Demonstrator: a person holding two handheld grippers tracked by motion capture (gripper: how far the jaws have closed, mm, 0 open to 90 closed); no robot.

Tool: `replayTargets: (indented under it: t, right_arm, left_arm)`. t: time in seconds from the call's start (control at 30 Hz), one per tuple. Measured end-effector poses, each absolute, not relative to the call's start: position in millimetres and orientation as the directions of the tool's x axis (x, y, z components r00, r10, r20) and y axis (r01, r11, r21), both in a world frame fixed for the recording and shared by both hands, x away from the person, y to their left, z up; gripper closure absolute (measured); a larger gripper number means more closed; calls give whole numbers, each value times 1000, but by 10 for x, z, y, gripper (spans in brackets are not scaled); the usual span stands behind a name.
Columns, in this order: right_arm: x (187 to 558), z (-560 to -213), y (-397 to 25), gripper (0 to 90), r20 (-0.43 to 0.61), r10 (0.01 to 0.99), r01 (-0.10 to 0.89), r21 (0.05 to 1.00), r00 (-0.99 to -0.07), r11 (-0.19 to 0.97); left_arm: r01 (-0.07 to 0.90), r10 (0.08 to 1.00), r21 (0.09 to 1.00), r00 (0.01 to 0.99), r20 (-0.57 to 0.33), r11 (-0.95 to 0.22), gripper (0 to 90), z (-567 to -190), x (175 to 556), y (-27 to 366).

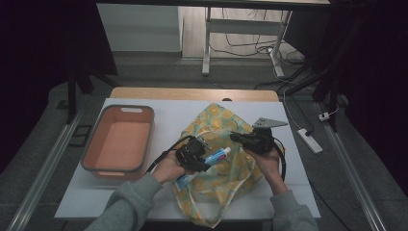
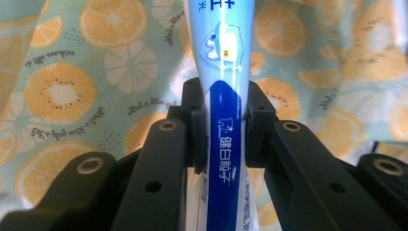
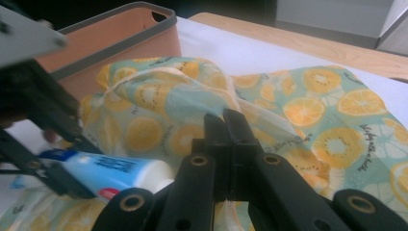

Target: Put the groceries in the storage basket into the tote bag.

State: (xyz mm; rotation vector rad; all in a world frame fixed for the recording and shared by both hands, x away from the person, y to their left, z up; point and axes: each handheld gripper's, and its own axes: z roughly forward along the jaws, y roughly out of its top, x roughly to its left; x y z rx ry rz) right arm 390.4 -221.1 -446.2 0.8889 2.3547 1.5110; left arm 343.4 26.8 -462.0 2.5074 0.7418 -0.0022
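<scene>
While clamping toothpaste tube (image 2: 226,96), left hand-held gripper (image 2: 223,125) closes.

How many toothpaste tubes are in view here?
1: the toothpaste tube is clamped in the left gripper over the fruit-print bag. More could be hidden inside the bag.

Left gripper (image 2: 223,130) clamped on a toothpaste tube (image 2: 225,96) over orange-print cloth (image 2: 91,72)

The two black jaws rise from the bottom edge and close on the tube from either side, their pads pressed against its dark blue band with white characters. The tube runs straight up between the fingers (image 2: 166,159), passing beyond their tips as a light blue section bearing a small cartoon picture, and running on past the top edge; below the pads its paler lower part drops between the jaw arms. Behind and to both sides of the fingers lies the cloth, pale green with orange slices, white flowers and lines of script, creased beyond the fingertips.
</scene>
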Motion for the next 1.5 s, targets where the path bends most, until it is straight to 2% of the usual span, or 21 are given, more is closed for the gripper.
replayTargets:
  t: [0.27, 0.73, 0.97, 1.0, 1.17, 1.2, 1.5]
  right_arm:
    - [3823, -4379, -2118, 899, 138, 556, 348, 890, -820, 293]
    - [3727, -4321, -1980, 899, 118, 518, 320, 892, -847, 319]
    - [3757, -4376, -1977, 899, 119, 530, 337, 880, -839, 336]
    - [3766, -4391, -1980, 899, 115, 534, 340, 875, -838, 345]
    - [3805, -4448, -2017, 899, 128, 544, 358, 870, -829, 340]
    - [3815, -4461, -2034, 899, 131, 550, 363, 869, -825, 337]
    - [3817, -4492, -2020, 899, 133, 551, 372, 860, -824, 350]
  left_arm:
    - [555, 559, 475, 816, -151, -682, 747, -4663, 3636, 110]
    - [657, 688, 531, 703, -176, -535, 742, -4860, 3944, -58]
    - [694, 719, 508, 668, -189, -511, 732, -5020, 4060, -94]
    - [697, 717, 497, 670, -196, -516, 720, -5045, 4058, -108]
    - [676, 699, 529, 687, -202, -512, 406, -4912, 3939, -77]
    - [667, 692, 536, 695, -198, -517, 367, -4873, 3900, -63]
    - [544, 610, 649, 778, -151, -532, 351, -4497, 3452, 165]
